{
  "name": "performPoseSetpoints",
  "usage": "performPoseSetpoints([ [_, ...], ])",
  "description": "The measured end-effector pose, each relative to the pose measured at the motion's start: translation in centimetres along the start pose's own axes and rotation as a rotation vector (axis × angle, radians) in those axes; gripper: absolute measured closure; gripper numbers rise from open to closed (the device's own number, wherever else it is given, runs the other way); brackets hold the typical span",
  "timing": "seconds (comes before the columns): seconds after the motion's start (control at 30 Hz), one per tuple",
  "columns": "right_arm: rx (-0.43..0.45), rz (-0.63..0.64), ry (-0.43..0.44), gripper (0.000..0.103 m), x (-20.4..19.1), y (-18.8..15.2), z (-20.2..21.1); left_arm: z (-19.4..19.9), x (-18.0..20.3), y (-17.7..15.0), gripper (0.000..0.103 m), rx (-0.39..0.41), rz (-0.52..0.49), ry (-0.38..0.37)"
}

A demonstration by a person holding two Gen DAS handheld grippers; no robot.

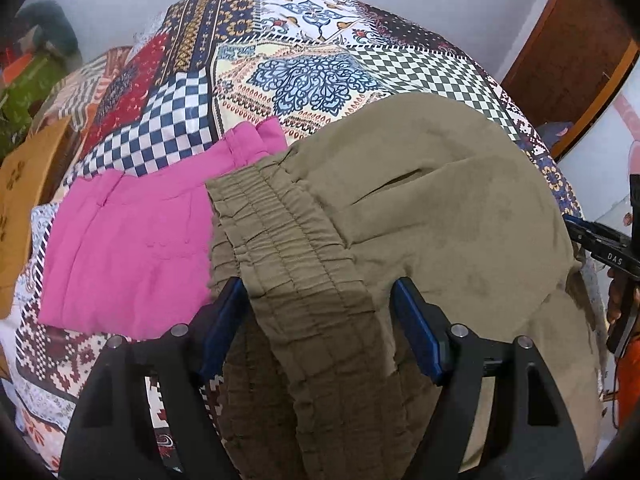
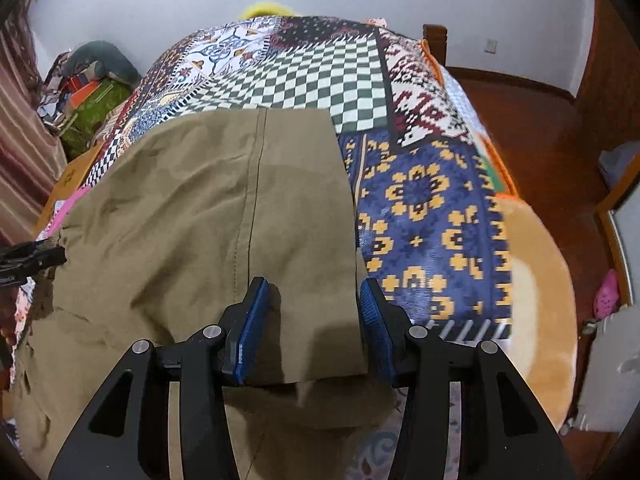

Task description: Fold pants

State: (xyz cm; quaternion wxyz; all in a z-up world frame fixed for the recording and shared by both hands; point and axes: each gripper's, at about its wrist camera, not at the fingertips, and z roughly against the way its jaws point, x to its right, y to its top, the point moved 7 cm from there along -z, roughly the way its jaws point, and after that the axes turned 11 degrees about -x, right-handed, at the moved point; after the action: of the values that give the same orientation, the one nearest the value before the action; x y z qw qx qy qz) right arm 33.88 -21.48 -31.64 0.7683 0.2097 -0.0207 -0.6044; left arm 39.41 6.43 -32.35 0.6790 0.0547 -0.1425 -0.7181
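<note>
The left gripper (image 1: 316,312) stands wide apart astride the gathered elastic waistband (image 1: 280,240) of the olive-khaki cotton pants (image 1: 440,208), its pads clear of the cloth. The right gripper (image 2: 312,320) is parted over the folded leg end (image 2: 316,344), gripping nothing. The pants lie on the patterned patchwork bedspread (image 1: 320,52), with folded pink trousers (image 1: 128,240) just beside the waistband

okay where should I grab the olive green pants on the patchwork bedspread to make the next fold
Probably the gathered elastic waistband of the olive green cloth pants, which lies between the open left gripper jaws. Come from the near bed edge: the band is thick and ridged, and its end drapes toward you.
</note>
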Motion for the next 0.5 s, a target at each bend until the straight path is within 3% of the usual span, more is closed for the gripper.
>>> performPoseSetpoints([
  [0.1,0.014,0.022,-0.047,0.07,-0.2,-0.2,0.1,0.4,0.7,0.1,0.038,0.025,-0.047,0.041],
  [0.17,0.025,0.042,-0.122,0.091,0.1,-0.3,0.1,0.8,1.2,0.3,0.043,0.048,-0.077,0.077],
  [0.5,0.005,0.128,-0.205,0.091,-0.3,-0.7,-0.6,1.5,0.9,1.4,0.052,0.087,-0.063,0.143],
])
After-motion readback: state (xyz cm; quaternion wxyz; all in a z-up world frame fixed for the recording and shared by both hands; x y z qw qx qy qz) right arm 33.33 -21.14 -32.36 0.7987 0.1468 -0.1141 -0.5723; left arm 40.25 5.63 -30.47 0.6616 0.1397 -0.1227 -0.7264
